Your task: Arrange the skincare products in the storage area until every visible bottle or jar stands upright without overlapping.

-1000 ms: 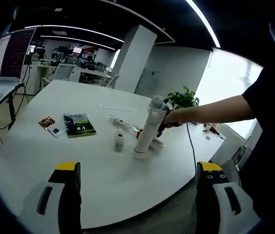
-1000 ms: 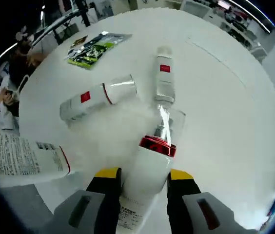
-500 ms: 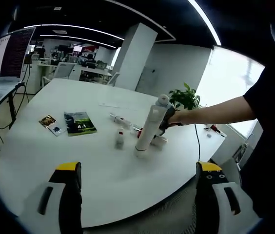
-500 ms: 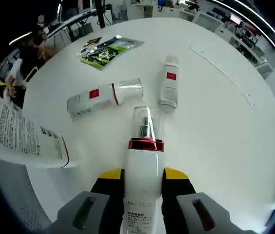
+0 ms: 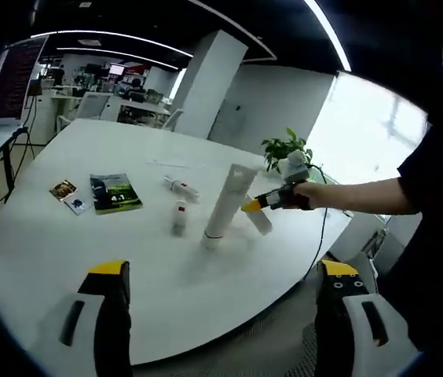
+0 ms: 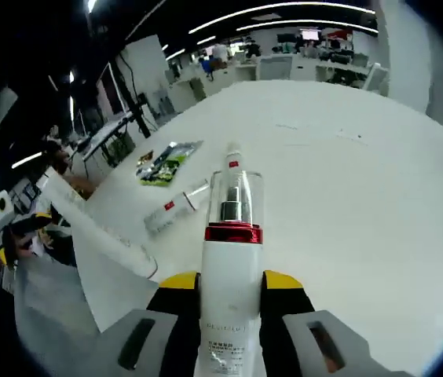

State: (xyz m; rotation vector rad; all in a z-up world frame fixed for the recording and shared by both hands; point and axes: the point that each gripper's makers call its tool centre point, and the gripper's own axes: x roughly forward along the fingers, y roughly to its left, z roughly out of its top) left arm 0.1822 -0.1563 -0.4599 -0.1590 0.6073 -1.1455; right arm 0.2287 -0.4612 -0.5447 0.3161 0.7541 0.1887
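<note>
My right gripper is shut on a white bottle with a red band and a clear cap, held off the table. From the left gripper view the right gripper carries that bottle just right of a tall white tube that stands on its cap. A small white bottle stands upright left of the tube. Another bottle lies on its side further back. The tube, the lying bottle and the small bottle also show ahead of the right gripper. My left gripper is open at the near table edge.
A green booklet and small packets lie on the left of the round white table. A potted plant stands beyond the far edge. A person's arm reaches in from the right. Desks and chairs fill the background.
My right gripper has lifted the red-banded bottle off the table and tipped up toward level. In the left gripper view it has moved right, away from the tube.
</note>
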